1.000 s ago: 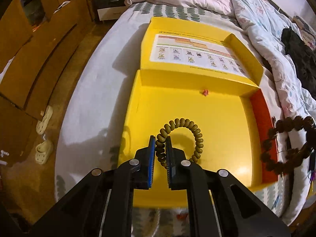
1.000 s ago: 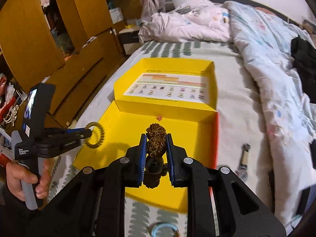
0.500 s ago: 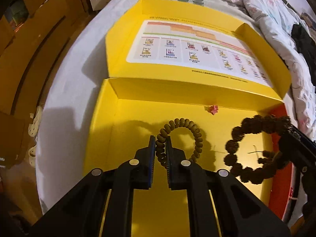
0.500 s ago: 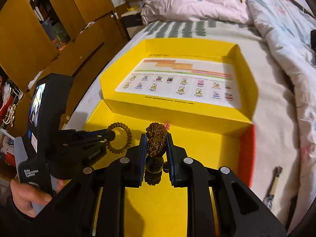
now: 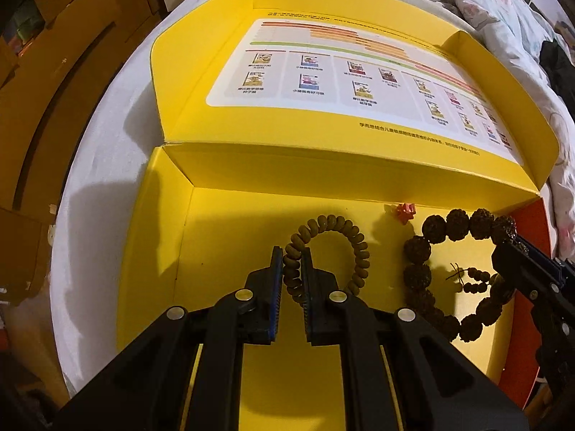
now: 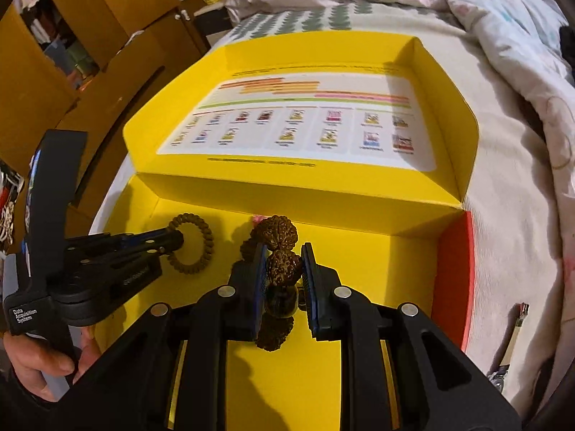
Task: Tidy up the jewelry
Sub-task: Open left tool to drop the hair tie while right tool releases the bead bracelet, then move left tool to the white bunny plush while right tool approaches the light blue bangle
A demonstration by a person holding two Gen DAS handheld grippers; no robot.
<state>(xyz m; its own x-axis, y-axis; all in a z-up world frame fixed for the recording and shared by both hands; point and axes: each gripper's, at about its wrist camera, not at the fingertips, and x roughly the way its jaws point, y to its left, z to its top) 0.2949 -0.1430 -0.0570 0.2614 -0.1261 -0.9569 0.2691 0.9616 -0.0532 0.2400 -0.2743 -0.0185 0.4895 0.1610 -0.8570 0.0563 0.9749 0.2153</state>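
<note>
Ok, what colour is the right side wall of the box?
Red-orange, unlike the yellow rest of the box; the side wall shows best in the right wrist view.

Both wrist views close above yellow box point(image 5: 222, 323), facing its lid point(image 6: 309, 176)

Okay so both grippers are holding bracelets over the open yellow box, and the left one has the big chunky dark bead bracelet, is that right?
Not quite. The left gripper is shut on the small olive bracelet; the big chunky dark bead bracelet is in the right gripper. The left wrist view shows both. The rest holds: both hang over the open yellow box.
</note>
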